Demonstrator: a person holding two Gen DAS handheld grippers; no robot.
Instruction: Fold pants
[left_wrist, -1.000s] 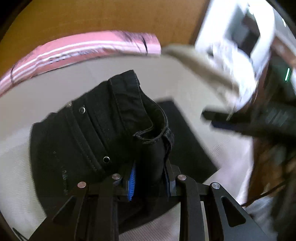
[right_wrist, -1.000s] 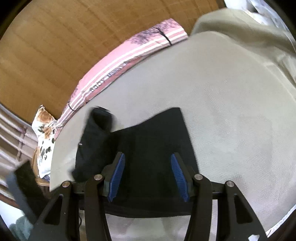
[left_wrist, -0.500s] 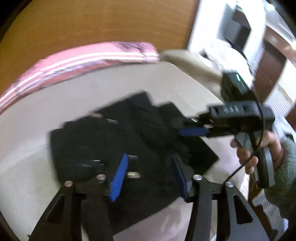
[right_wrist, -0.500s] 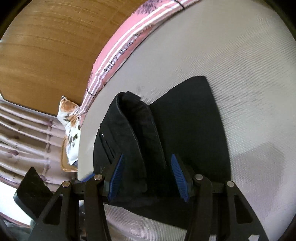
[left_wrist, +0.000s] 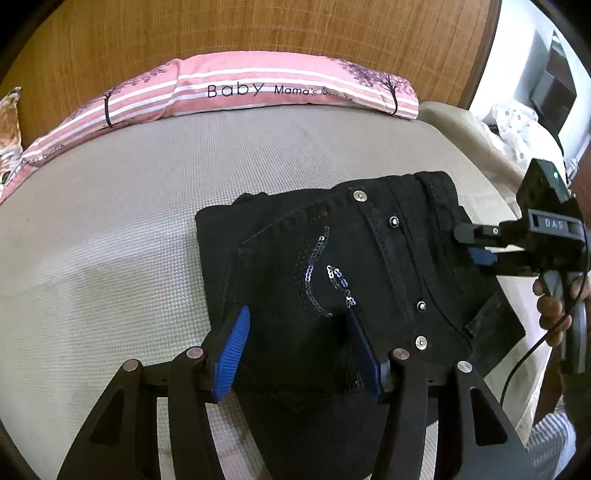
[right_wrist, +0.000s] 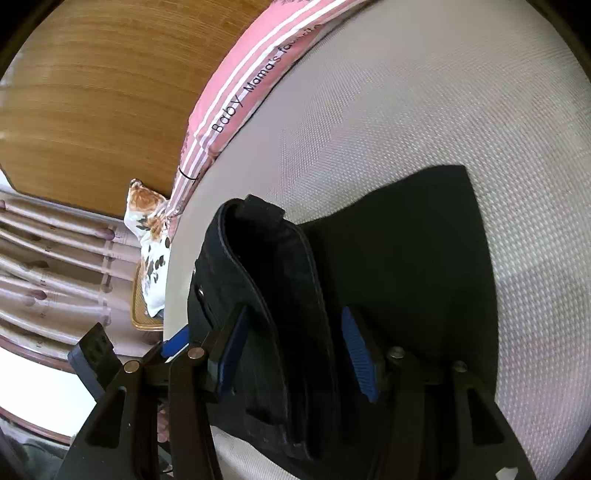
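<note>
The black pants (left_wrist: 332, 266) lie folded into a compact stack on the beige mattress (left_wrist: 110, 221), back pocket with sequin trim facing up. My left gripper (left_wrist: 299, 350) is open just above the near edge of the stack, holding nothing. My right gripper (right_wrist: 291, 354) is open, its blue pads either side of the raised waistband fold (right_wrist: 269, 280) without closing on it. The right gripper also shows in the left wrist view (left_wrist: 517, 243), at the stack's right edge. The pants' lower layer (right_wrist: 413, 258) lies flat.
A pink striped pillow (left_wrist: 258, 88) lies along the wooden headboard (left_wrist: 221, 33). A floral cushion (right_wrist: 147, 236) and curtains (right_wrist: 44, 266) are beyond the mattress's left side. Beige bedding (left_wrist: 461, 133) and white furniture are at the right.
My left gripper let go of the waistband and opened, and the pants dropped flat into a folded stack. My right gripper moved in to the waistband edge.
</note>
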